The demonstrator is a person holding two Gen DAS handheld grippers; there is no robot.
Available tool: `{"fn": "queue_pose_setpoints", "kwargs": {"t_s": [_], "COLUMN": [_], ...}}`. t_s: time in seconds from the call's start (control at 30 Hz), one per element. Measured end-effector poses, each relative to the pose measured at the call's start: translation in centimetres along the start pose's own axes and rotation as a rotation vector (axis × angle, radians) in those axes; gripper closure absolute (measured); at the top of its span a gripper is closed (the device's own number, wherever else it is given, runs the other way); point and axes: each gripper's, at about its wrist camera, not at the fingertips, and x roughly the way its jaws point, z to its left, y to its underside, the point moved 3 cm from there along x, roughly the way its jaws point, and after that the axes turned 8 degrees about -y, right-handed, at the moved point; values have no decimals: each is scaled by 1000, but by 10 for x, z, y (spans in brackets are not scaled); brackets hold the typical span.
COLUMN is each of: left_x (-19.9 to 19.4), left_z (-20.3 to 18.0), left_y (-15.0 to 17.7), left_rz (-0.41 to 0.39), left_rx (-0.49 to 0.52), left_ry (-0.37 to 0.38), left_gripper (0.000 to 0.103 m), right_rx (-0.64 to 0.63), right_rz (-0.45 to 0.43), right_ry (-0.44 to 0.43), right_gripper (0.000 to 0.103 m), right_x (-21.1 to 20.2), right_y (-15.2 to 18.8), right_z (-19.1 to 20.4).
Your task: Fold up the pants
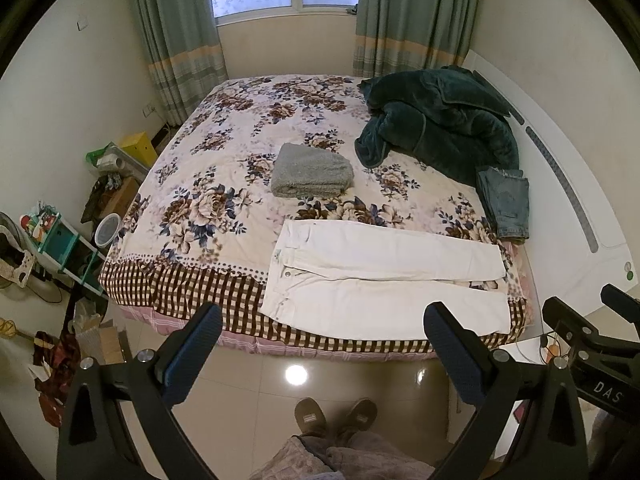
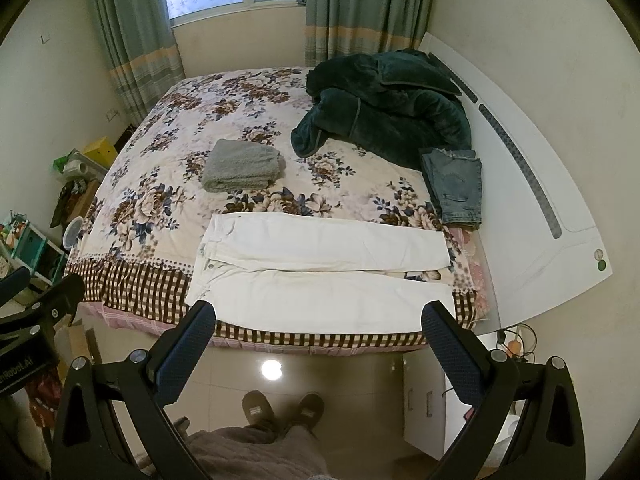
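White pants (image 1: pixel 384 276) lie flat along the near edge of the bed, waist to the left, both legs stretched to the right with a narrow gap between them; they also show in the right wrist view (image 2: pixel 324 276). My left gripper (image 1: pixel 322 320) is open and empty, held above the floor just short of the bed edge. My right gripper (image 2: pixel 318 318) is open and empty, at about the same distance from the pants. The right gripper's body shows at the right edge of the left wrist view.
The bed has a floral cover (image 1: pixel 224 152) with a checked border. On it lie a folded grey towel (image 1: pixel 312 176), a dark green blanket heap (image 1: pixel 436 124) and folded blue jeans (image 1: pixel 506 200). A white headboard (image 1: pixel 568 184) stands right. Clutter (image 1: pixel 60 240) sits left. My slippered feet (image 1: pixel 336 416) stand on shiny tile.
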Motion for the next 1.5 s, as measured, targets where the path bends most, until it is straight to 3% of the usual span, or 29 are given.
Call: {"fn": "queue_pose_setpoints", "kwargs": {"t_s": [1.5], "left_x": [-14], "left_z": [-3], "left_y": [-10], "left_rz": [-8], "left_rx": [-1], "left_ry": [0], "left_gripper": [0], "right_rx": [-3], "right_rz": [-3], "right_ry": [2], "right_gripper": [0], "right_x": [-3], "right_y": [-4], "right_z": [2]}}
